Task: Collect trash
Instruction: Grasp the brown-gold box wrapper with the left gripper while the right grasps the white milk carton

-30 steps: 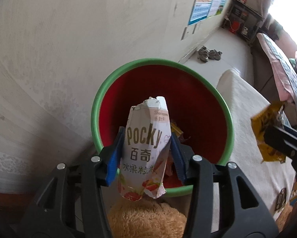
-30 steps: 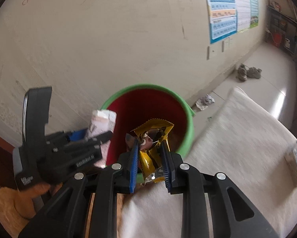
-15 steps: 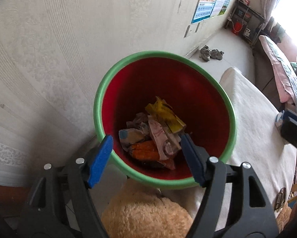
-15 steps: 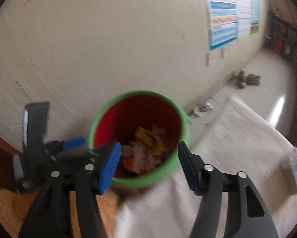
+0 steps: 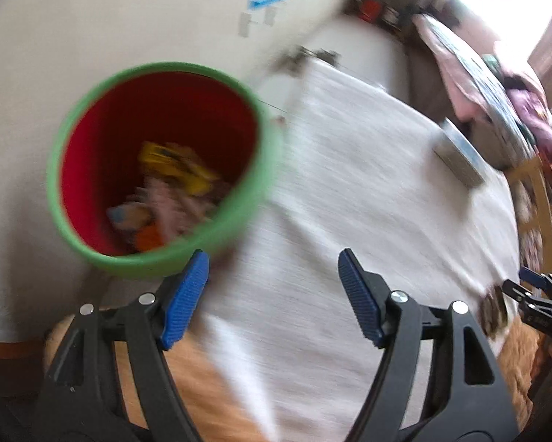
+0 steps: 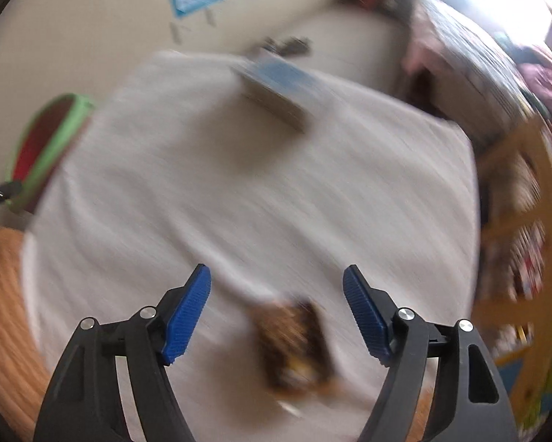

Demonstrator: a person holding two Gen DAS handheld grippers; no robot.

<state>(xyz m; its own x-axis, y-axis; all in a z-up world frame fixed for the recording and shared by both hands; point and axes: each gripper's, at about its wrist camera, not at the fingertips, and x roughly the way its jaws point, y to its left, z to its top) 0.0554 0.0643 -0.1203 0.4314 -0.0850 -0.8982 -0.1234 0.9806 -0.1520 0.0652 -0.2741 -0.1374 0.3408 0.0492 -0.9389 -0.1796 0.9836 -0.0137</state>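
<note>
The left gripper is standing wide over the white cloth, nothing between its jaws. The bin, holding wrappers, is sitting ahead to its left. The right gripper, jaws just opening wide and empty, is hanging just above a brown wrapper; a box is lying far ahead.
</note>
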